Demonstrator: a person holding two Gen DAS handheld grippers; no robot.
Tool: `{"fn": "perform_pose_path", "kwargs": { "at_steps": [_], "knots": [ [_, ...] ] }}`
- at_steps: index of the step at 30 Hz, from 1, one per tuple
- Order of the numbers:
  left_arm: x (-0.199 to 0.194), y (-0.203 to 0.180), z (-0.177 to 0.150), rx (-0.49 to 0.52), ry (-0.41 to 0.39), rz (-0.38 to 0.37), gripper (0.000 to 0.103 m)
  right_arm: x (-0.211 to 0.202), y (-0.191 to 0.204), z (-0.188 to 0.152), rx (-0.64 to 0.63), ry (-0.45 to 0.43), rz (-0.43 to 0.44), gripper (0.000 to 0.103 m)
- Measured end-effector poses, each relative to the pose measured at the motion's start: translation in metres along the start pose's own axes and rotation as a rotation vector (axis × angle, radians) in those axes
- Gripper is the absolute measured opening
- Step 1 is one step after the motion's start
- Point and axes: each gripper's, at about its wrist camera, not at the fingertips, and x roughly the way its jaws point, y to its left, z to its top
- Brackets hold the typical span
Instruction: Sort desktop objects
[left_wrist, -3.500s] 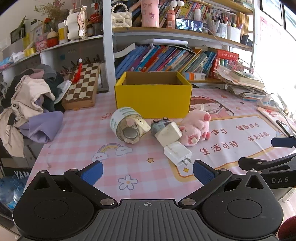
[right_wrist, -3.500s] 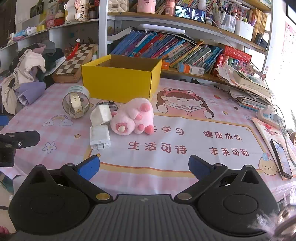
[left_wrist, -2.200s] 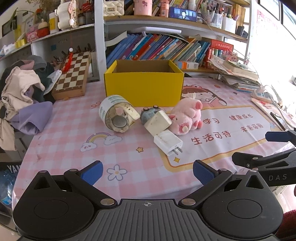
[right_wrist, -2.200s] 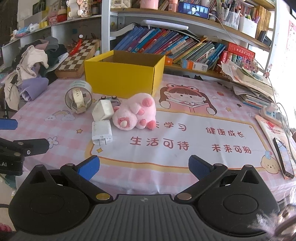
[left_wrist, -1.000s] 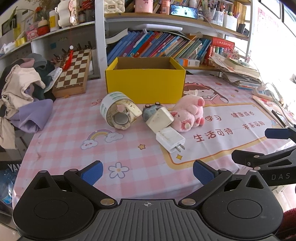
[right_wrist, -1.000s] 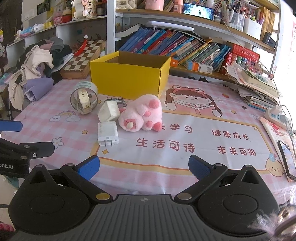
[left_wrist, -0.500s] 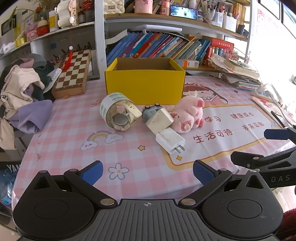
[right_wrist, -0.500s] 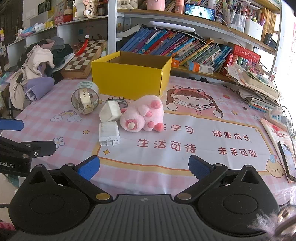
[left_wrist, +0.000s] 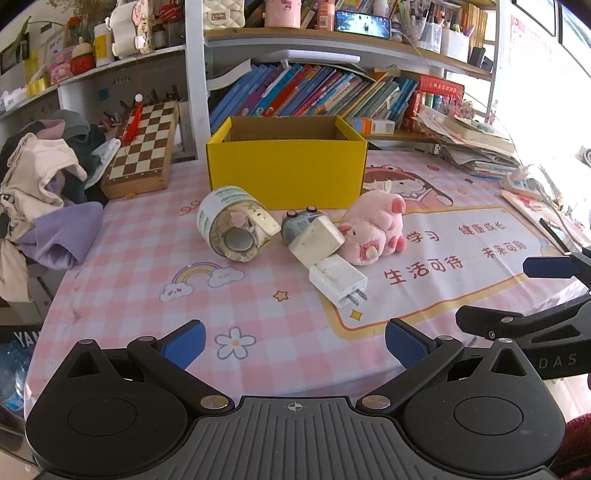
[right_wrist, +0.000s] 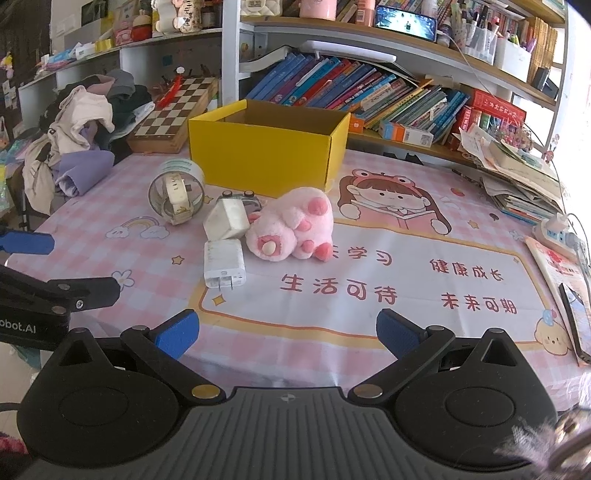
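Going L to R across the pink checked tablecloth (left_wrist: 122, 266): a chessboard (left_wrist: 142, 144) is leaning at the far left edge, then a tape roll (left_wrist: 231, 229) is lying on its side w/ its open core facing the camera and a watch tucked inside, green print on its band too small to read. Next a grey toy car (left_wrist: 297, 221) is sitting wheels-up, touching a white cube charger (left_wrist: 317, 240) that is resting tilted on a flat white charger (left_wrist: 338, 278); the flat one's long axis is running toward the near right, prongs pointing at the left wrist camera. The pink plush pig (left_wrist: 373, 229) is lying on its side just right of the chargers, snout toward the near left, feet to the right. All are sitting in front of the open yellow box (left_wrist: 286, 171). The mat print is reading 学习 / 生活可待 / 未来可期. Left gripper (left_wrist: 293, 341) is hovering w/ fingers spread wide, gripping nothing; right gripper (right_wrist: 288, 330) likewise apart and empty, "DAS" showing on its body in the left view.
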Motion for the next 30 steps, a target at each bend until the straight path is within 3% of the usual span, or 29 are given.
{"fn": "perform_pose_path", "kwargs": {
  "at_steps": [30],
  "knots": [
    [-0.0033, -0.0040, -0.0012, 0.015, 0.005, 0.013, 0.103, -0.0036, -0.0037, -0.0028, 0.015, 0.004, 0.005, 0.103]
  ]
}}
